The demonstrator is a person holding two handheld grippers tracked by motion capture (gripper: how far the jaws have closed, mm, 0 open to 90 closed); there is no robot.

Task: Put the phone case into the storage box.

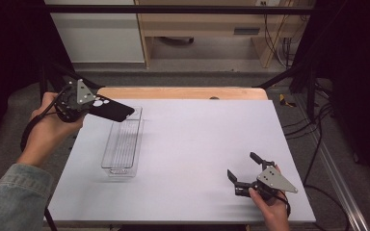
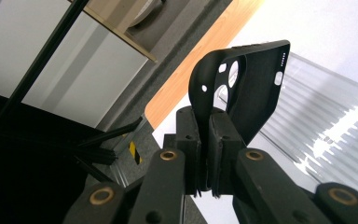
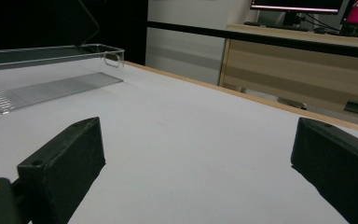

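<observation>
A black phone case [image 1: 112, 109] with camera cut-outs hangs in the air over the far end of a clear plastic bin [image 1: 123, 144]. My left gripper [image 1: 92, 103] is shut on its near edge, at the table's far left. In the left gripper view the two pads [image 2: 221, 140] pinch the case [image 2: 256, 88] wall, with the bin's ribbed floor [image 2: 326, 126] below it. My right gripper [image 1: 243, 166] rests low at the near right of the white table top [image 1: 197, 139], open, nothing between its fingers [image 3: 70, 158]. The bin [image 3: 42, 81] lies far off to its left.
A wooden strip [image 1: 183, 93] edges the table's far side. Black frame posts [image 1: 294, 67] stand at both far corners, cables [image 1: 318, 130] trail on the floor at right, and a wooden cabinet [image 1: 202, 29] stands beyond.
</observation>
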